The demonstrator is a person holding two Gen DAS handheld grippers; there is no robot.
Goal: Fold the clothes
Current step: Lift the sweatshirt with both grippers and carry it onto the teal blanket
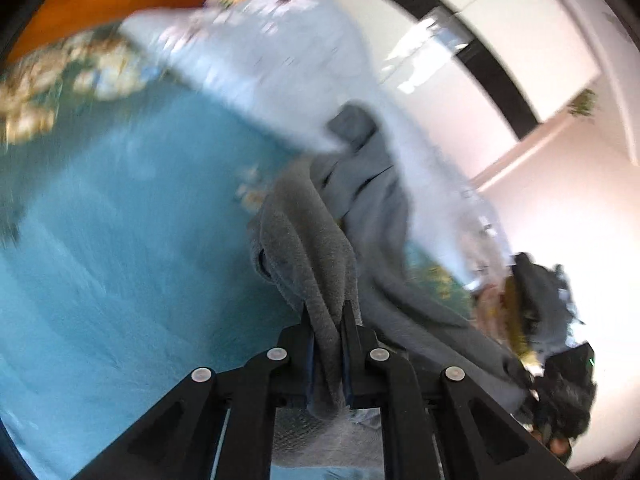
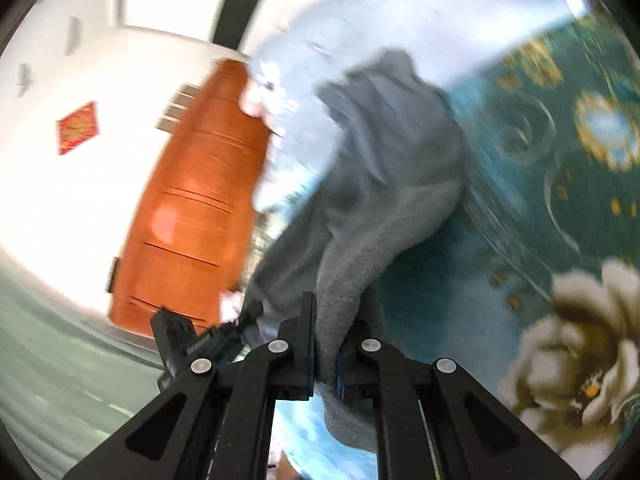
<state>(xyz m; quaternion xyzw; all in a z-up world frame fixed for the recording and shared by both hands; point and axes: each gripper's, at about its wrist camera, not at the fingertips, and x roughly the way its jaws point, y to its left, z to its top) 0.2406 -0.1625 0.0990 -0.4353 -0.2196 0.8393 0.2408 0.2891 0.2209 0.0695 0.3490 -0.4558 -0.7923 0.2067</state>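
Observation:
A grey fleece garment [image 1: 320,240] hangs bunched between both grippers, lifted above a teal bedspread [image 1: 120,240]. My left gripper [image 1: 329,320] is shut on one edge of it. My right gripper [image 2: 326,320] is shut on another edge of the grey garment [image 2: 380,168]. The other gripper and its holder's hand show at the right of the left wrist view [image 1: 560,380] and at the lower left of the right wrist view [image 2: 200,340]. Both views are motion-blurred.
A pale blue floral cloth [image 1: 260,52] lies on the bed behind the garment, also in the right wrist view [image 2: 400,8]. The bedspread has a floral border [image 2: 580,360]. An orange wooden cabinet [image 2: 200,200] stands by a white wall.

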